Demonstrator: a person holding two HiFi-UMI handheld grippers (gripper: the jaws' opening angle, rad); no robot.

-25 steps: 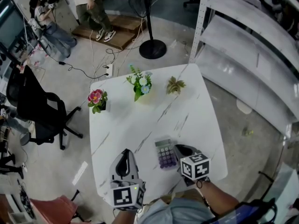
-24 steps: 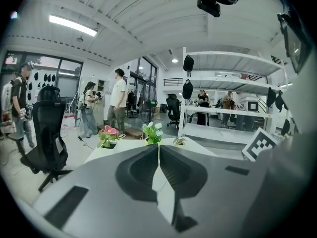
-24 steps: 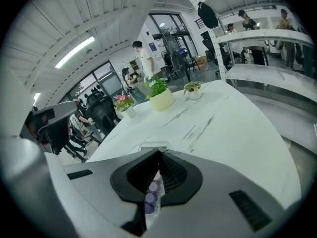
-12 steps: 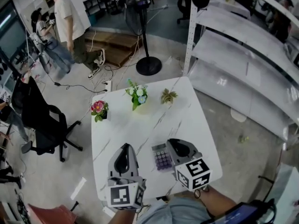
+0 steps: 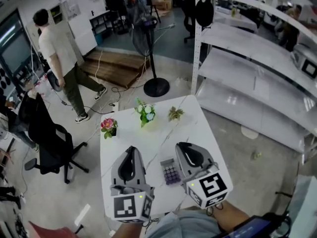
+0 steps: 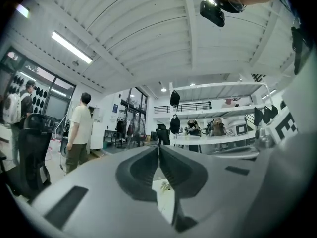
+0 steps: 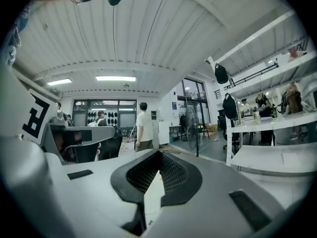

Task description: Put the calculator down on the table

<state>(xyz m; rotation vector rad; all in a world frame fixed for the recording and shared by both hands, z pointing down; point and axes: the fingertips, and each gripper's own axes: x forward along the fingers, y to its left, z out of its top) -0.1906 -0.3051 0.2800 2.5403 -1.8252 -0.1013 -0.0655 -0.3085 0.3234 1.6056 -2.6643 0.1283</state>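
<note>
We are holding both grippers up in front of us, side by side above the near part of the white marble table, each pointing roughly level and away from us toward the far end of the room. The left gripper is sitting with its marker cube facing our head. Its jaws are pressed together at the tips, with nothing between them. The right gripper is angling slightly to the left, its own marker cube is tilting, and our right forearm is showing behind it at the near edge. Its jaws are likewise closed tip to tip and carrying nothing.

The calculator is lying flat on the table, keys up, seen between the two grippers and closer to the right one; neither gripper is touching it.

Along the far side of the table, a pink potted flower, a white-and-blue flower plant and a small green plant are standing in a loose row. Beyond, a person is walking on the left near a black office chair, and white shelving is running along the right.
</note>
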